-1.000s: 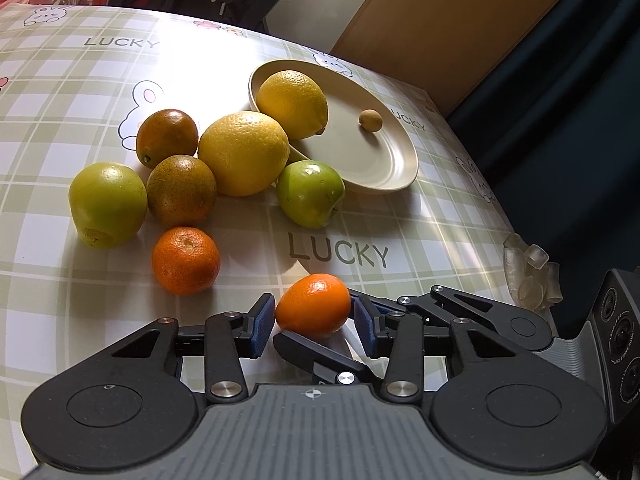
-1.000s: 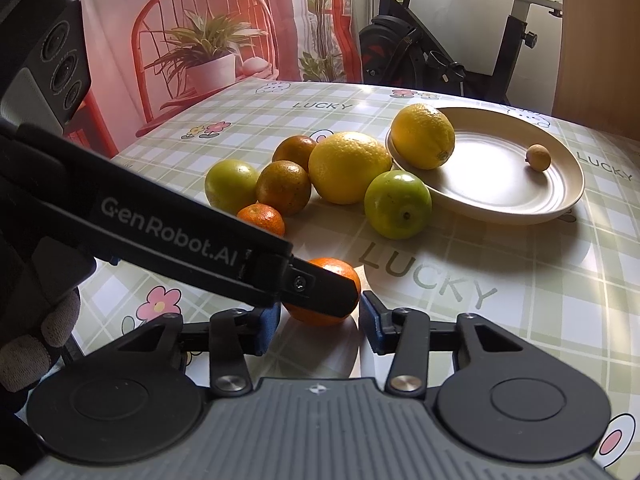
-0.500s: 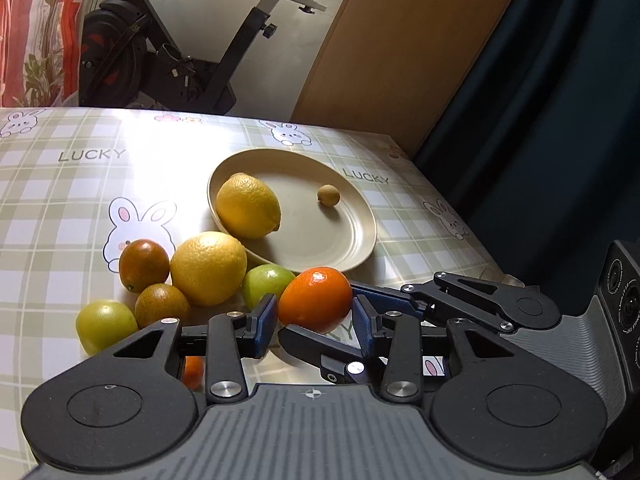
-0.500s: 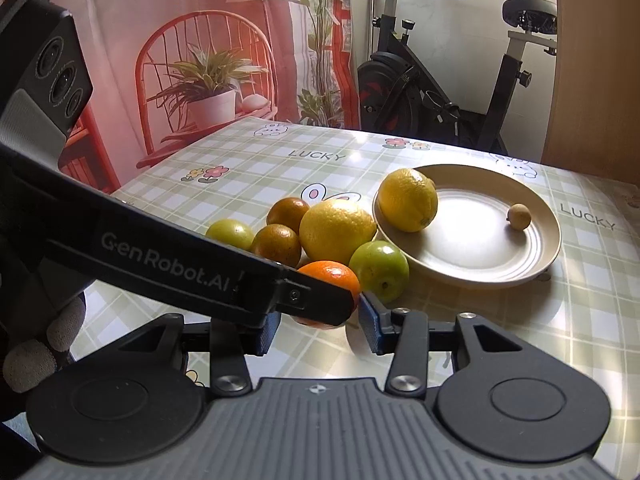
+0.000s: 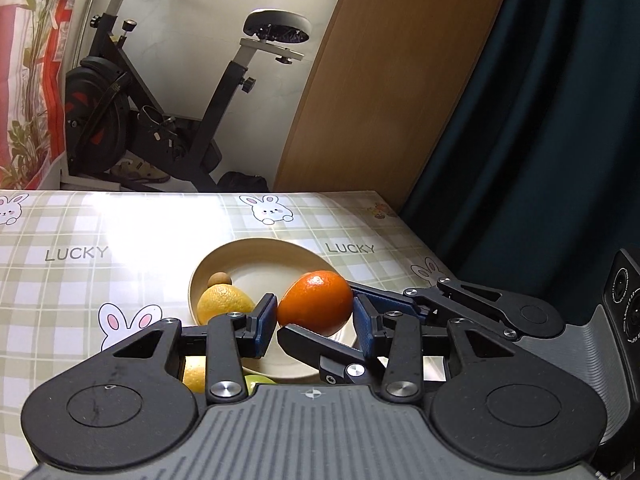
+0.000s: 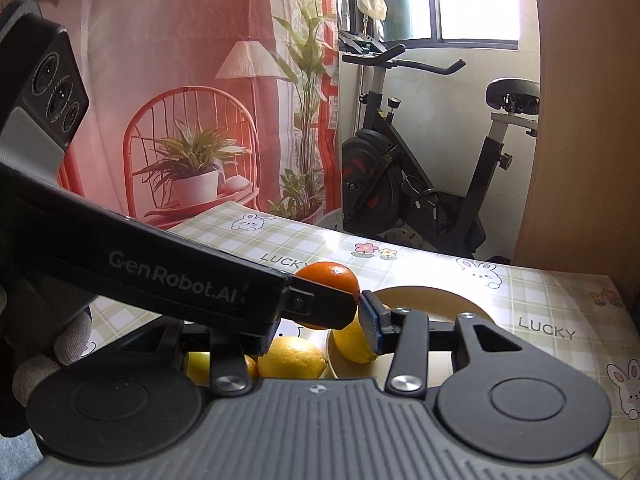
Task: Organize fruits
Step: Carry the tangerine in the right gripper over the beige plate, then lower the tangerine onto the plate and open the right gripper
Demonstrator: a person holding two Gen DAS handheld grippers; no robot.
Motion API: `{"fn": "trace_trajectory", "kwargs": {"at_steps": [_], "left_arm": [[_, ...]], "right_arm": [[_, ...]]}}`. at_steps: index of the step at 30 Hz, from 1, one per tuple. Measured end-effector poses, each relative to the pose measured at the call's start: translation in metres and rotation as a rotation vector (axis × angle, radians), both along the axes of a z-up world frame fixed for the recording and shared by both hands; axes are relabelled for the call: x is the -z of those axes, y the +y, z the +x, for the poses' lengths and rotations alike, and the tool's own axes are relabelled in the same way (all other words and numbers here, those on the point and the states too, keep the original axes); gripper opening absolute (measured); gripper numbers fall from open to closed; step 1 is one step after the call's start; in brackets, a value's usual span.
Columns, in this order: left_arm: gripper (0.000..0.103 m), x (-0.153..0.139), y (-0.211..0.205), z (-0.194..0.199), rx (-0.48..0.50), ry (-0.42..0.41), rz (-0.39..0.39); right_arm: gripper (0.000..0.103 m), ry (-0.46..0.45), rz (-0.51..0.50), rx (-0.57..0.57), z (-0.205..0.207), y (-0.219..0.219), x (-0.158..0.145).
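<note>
We see a glossy orange (image 5: pixel 315 303), raised off the counter (image 5: pixel 72 280) and above the plate (image 5: pixel 256 250), wedged between the claws. In the beige plate, near the counter's far right corner, lie a lemon (image 5: pixel 224 309) against the near-left rim and a small tan ball-like fruit (image 5: pixel 219 279) just behind it. More yellow and green fruit sit beside the plate, mostly hidden.

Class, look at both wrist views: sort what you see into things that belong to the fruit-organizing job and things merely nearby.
Job: orange, held by both grippers, left gripper, right gripper; plate; lemon.

Nearby: exercise bike; potted plant; curtain.
</note>
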State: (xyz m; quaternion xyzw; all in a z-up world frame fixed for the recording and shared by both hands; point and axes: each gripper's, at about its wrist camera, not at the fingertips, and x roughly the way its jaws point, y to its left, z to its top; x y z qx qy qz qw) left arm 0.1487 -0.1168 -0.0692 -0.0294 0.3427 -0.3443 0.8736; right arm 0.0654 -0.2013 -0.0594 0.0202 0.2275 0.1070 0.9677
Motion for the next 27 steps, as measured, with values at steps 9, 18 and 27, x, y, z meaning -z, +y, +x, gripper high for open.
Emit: {"fn": "trace_trajectory", "kwargs": {"at_steps": [9, 18, 27], "left_arm": [[0.043, 0.019, -0.026, 0.036, 0.035, 0.036, 0.042], [0.043, 0.050, -0.056, 0.083, 0.046, 0.078, 0.103], [0.044, 0.075, -0.080, 0.122, 0.030, 0.107, 0.158]], "right_arm": [[0.045, 0.021, 0.024, 0.034, 0.024, -0.025, 0.014], [0.045, 0.067, 0.071, 0.058, 0.060, -0.058, 0.045], [0.045, 0.147, 0.092, 0.072, 0.102, -0.078, 0.078]]}}
